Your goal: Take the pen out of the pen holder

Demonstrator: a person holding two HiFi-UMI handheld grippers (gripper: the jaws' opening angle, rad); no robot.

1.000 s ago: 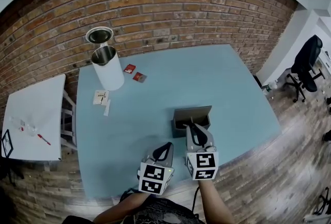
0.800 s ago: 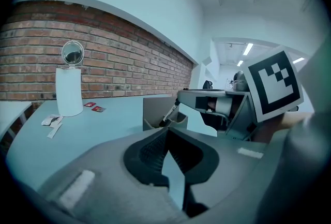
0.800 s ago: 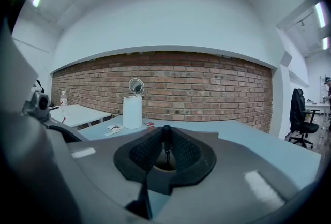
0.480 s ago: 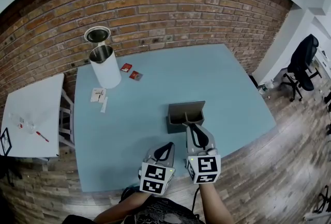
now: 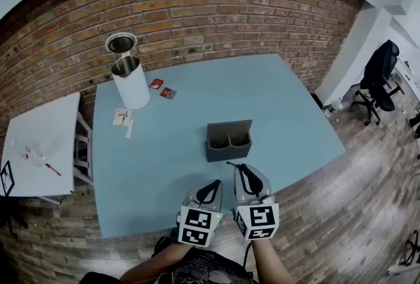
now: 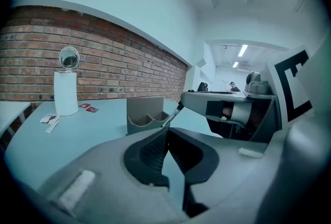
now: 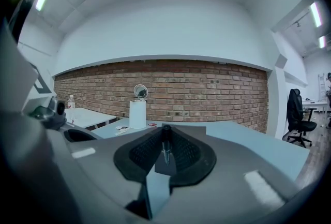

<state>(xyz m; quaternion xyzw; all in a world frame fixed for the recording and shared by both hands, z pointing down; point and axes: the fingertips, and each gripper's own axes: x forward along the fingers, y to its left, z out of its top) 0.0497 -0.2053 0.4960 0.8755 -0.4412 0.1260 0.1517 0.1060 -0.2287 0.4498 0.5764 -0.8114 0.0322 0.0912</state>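
A grey two-pocket pen holder (image 5: 229,140) stands upright on the blue table (image 5: 282,105); in the left gripper view the pen holder (image 6: 146,114) sits ahead, left of centre. My right gripper (image 5: 244,170) hovers just in front of it, shut on a thin dark pen (image 5: 230,164) whose tip juts out to the left, clear of the holder. In the right gripper view the pen (image 7: 165,149) stands pinched between the pads of the right gripper (image 7: 165,136). My left gripper (image 5: 211,185) hangs beside it near the table's front edge; the left gripper (image 6: 166,130) has its tips together, nothing between them.
A white cylinder (image 5: 131,82) with a round mirror behind it stands at the table's far left corner. Red packets (image 5: 162,88) and paper slips (image 5: 125,119) lie near it. A white side table (image 5: 39,145) is at the left, an office chair (image 5: 380,76) at the far right.
Both grippers have drawn back toward the table's near edge. The right one, earlier at the holder's pocket, now holds the pen free of the holder.
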